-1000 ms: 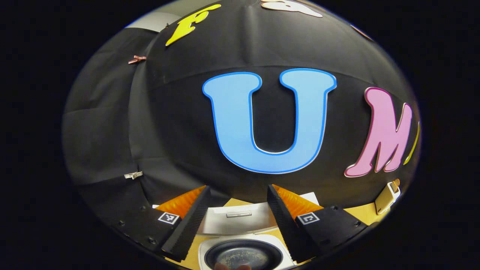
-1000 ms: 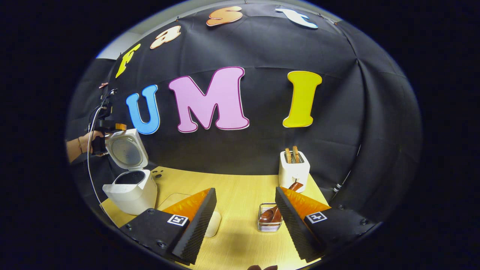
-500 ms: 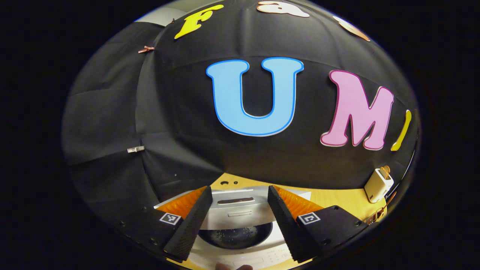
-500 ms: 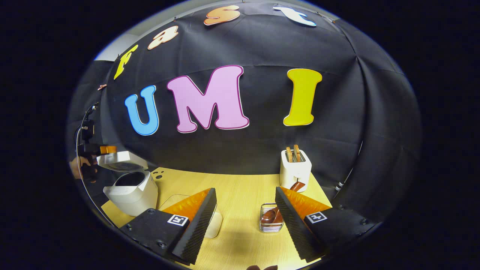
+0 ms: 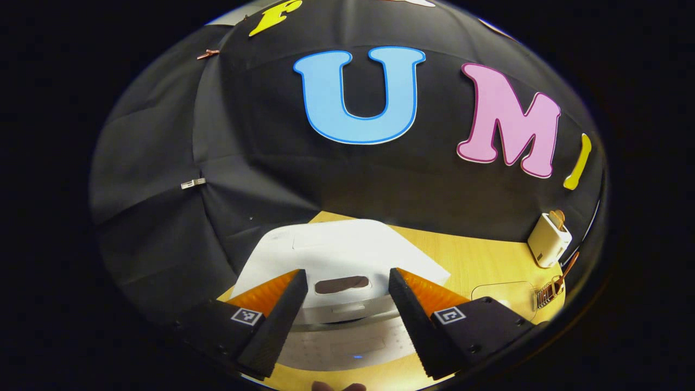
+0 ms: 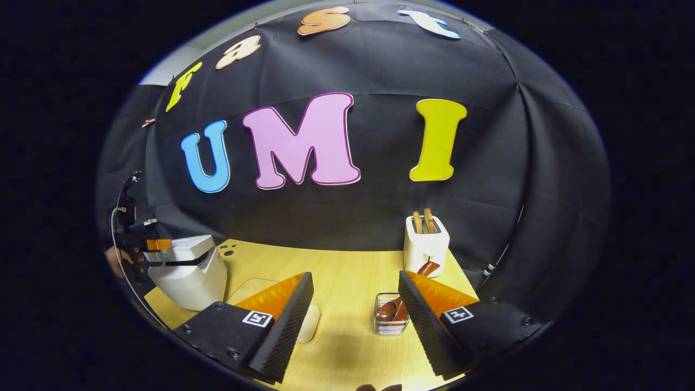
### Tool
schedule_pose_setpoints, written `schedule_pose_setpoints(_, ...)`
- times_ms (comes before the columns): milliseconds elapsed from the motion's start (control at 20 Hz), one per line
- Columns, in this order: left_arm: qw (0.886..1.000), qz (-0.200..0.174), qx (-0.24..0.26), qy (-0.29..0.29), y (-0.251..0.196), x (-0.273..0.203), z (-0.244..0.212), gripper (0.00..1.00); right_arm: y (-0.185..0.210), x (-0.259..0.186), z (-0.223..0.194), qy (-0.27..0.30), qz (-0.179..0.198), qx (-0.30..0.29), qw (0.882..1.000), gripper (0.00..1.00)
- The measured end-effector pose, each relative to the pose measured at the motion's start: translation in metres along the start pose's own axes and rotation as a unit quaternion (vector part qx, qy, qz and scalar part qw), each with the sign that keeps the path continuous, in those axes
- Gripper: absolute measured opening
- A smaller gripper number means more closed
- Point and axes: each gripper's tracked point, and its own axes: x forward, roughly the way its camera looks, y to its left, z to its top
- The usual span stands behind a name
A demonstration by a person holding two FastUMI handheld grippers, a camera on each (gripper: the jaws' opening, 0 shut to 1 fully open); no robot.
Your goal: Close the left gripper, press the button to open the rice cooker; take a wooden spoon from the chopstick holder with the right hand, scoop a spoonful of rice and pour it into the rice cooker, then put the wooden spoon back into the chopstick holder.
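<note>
The white rice cooker [image 6: 187, 271] stands at the table's left with its lid [image 5: 336, 252] lowered almost flat; a thin dark gap still shows under the lid's front. My left gripper [image 5: 347, 309] is open, its fingers straddling the lid's front edge and its oval latch recess [image 5: 342, 284]. From the right gripper view, the left gripper [image 6: 155, 245] rests at the lid's front. My right gripper [image 6: 353, 326] is open and holds nothing, hovering over the table. A wire chopstick holder [image 6: 391, 317] with brown wooden spoons [image 6: 404, 301] sits just ahead of its right finger.
A white toaster [image 6: 426, 244] with two slices stands at the back right, also visible far right as the toaster [image 5: 548, 239]. A small white dish [image 6: 309, 323] and a clear mat [image 6: 252, 288] lie on the wooden table [image 6: 347, 271] by the right gripper's left finger.
The cooker lid swung down from upright to nearly shut, with my left gripper going down along with it. The right gripper stayed almost still.
</note>
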Motion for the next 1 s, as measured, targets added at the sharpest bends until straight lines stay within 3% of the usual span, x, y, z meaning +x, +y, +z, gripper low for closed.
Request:
schedule_pose_setpoints(550, 0.998, 0.006, 0.012, 0.068, -0.001, 0.015, -0.051, 1.0, 0.002, 0.01, -0.004, 0.005, 0.011, 0.0, 1.0, 0.97)
schedule_pose_setpoints(1000, 0.997, 0.016, 0.008, 0.072, 0.0, 0.019, -0.053, 1.0, 0.008, 0.032, -0.015, 0.014, 0.04, 0.008, 0.999, 0.97)
